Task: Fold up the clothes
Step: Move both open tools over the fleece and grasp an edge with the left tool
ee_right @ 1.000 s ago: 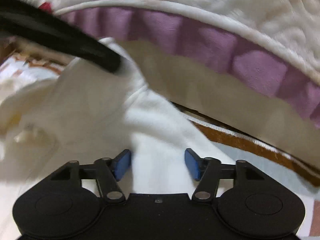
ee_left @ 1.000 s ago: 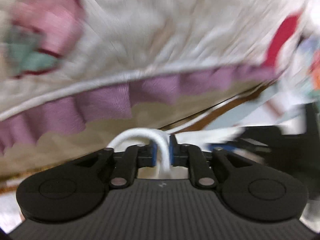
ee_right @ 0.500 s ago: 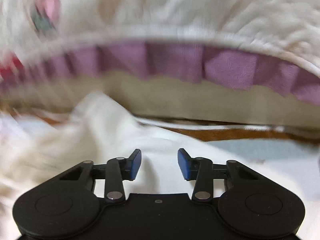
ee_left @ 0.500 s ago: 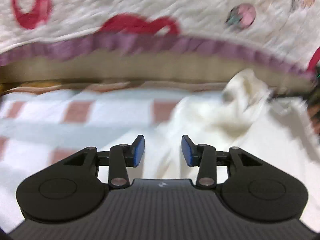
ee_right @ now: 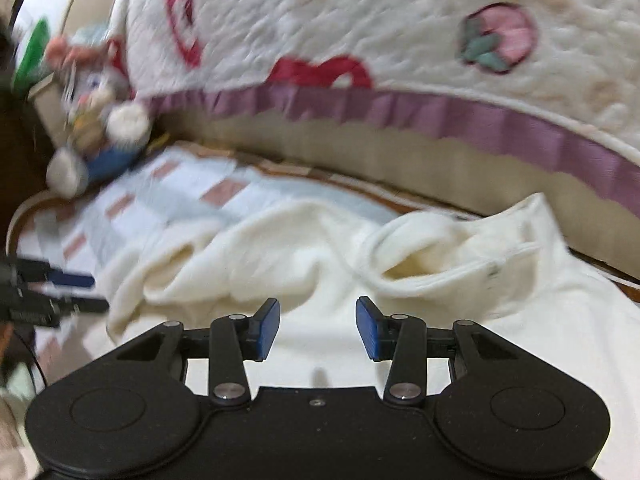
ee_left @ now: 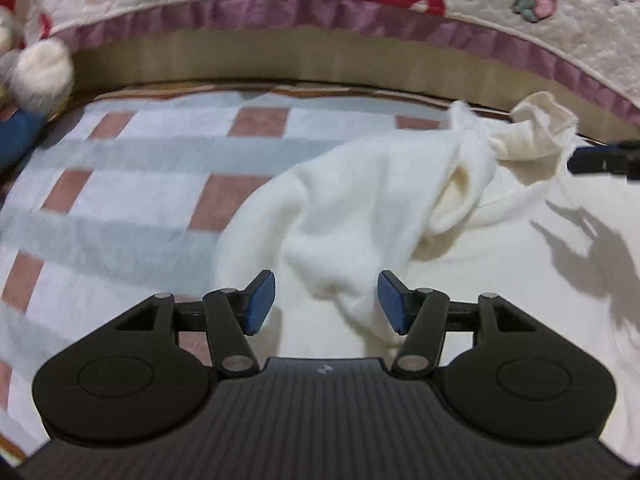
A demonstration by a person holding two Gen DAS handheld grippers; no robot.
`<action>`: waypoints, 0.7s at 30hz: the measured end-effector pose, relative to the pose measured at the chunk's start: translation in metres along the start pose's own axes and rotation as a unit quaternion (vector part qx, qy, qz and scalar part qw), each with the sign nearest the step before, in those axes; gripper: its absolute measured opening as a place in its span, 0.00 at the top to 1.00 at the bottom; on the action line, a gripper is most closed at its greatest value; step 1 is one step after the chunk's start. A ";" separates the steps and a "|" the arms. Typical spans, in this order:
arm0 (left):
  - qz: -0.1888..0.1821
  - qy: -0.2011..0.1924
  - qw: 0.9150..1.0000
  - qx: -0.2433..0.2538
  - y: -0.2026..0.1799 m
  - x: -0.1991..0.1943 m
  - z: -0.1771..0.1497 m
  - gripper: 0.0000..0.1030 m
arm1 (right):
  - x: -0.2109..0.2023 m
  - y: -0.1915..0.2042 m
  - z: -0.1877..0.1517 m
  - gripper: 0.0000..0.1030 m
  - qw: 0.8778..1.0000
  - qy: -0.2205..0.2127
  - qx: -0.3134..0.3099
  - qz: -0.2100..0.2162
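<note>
A cream-white garment (ee_left: 360,208) lies crumpled on a checked blanket (ee_left: 132,184). In the left wrist view my left gripper (ee_left: 327,300) hovers low over its near edge. Its jaws are opening, and a raised fold sits between the blue pads (ee_left: 260,304) without being pressed. The tips of the other gripper (ee_left: 600,162) show at the right edge by a bunched part. In the right wrist view my right gripper (ee_right: 318,326) stands open above the garment (ee_right: 248,248), nothing pinched. The garment's collar opening (ee_right: 436,260) gapes just beyond it. The left gripper (ee_right: 52,288) shows dark at the left edge.
A quilted cover with a purple frill (ee_left: 360,12) and strawberry prints (ee_right: 500,38) hangs over a beige base (ee_left: 280,56) right behind the garment. A stuffed toy (ee_right: 96,120) sits at the far left corner. The checked blanket (ee_right: 132,216) spreads leftwards.
My left gripper was shut on a white edge of the garment; it has let go, opened wide and swung away over the blanket. My right gripper narrowed somewhat and shifted along the garment.
</note>
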State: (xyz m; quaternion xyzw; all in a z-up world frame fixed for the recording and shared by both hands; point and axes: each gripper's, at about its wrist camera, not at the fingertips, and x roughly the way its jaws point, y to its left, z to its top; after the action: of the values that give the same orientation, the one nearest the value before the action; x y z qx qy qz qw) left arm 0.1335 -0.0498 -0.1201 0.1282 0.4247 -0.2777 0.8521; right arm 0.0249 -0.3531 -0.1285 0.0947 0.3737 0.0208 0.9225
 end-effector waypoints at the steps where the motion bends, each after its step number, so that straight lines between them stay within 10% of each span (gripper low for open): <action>1: -0.011 0.004 1.000 -0.009 0.004 0.000 -0.002 0.46 | 0.005 0.004 -0.002 0.54 1.000 0.007 -0.005 -0.005; 4: -0.041 0.012 0.999 -0.031 0.014 -0.002 -0.008 0.46 | 0.012 0.013 -0.009 0.54 1.000 0.019 -0.004 -0.003; 10: 0.022 0.009 0.998 -0.061 0.038 -0.005 -0.021 0.45 | 0.012 0.043 -0.031 0.54 0.998 0.040 -0.020 0.045; 16: -0.114 -0.023 0.991 -0.061 0.022 -0.015 -0.012 0.45 | 0.014 0.085 -0.040 0.53 0.995 0.038 -0.067 0.068; 21: -0.100 0.031 0.994 -0.044 0.004 0.021 -0.013 0.43 | 0.013 0.085 -0.052 0.53 0.993 0.040 -0.104 0.026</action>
State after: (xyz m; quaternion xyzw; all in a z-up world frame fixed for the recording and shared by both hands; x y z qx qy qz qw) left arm 0.1375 -0.0478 -0.1448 0.0563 0.4731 -0.3387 0.8114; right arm 0.0009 -0.2597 -0.1571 0.0073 0.4031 0.0870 0.9110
